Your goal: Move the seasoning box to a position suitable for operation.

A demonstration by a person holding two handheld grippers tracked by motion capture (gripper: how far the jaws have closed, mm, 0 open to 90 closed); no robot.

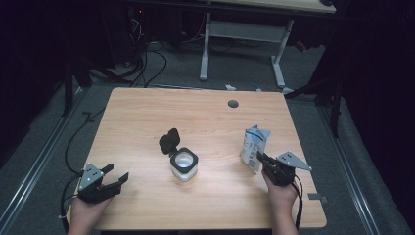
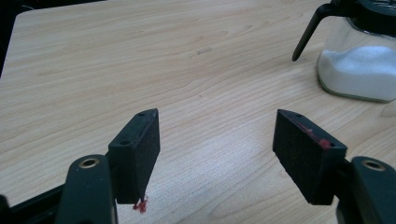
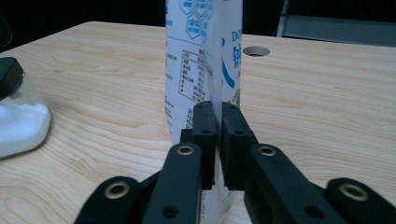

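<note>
A white and blue bag (image 1: 254,147) stands upright at the right of the wooden table (image 1: 147,112). My right gripper (image 1: 262,159) is at its near lower edge. In the right gripper view the gripper (image 3: 218,109) has its jaws almost together, pinching the bag's (image 3: 201,56) thin side edge. A glass jar (image 1: 184,164) holding white powder sits mid-table with its black lid (image 1: 170,141) flipped open and back. My left gripper (image 1: 116,172) rests at the near left, open and holding nothing. In its own view the gripper (image 2: 217,135) points at bare wood, and the jar (image 2: 357,65) is off to the right.
A round cable hole (image 1: 233,103) lies near the table's far edge. Beyond the table stand a white desk frame (image 1: 242,44) and loose cables on a grey floor. The jar (image 3: 21,121) sits left of the bag in the right gripper view.
</note>
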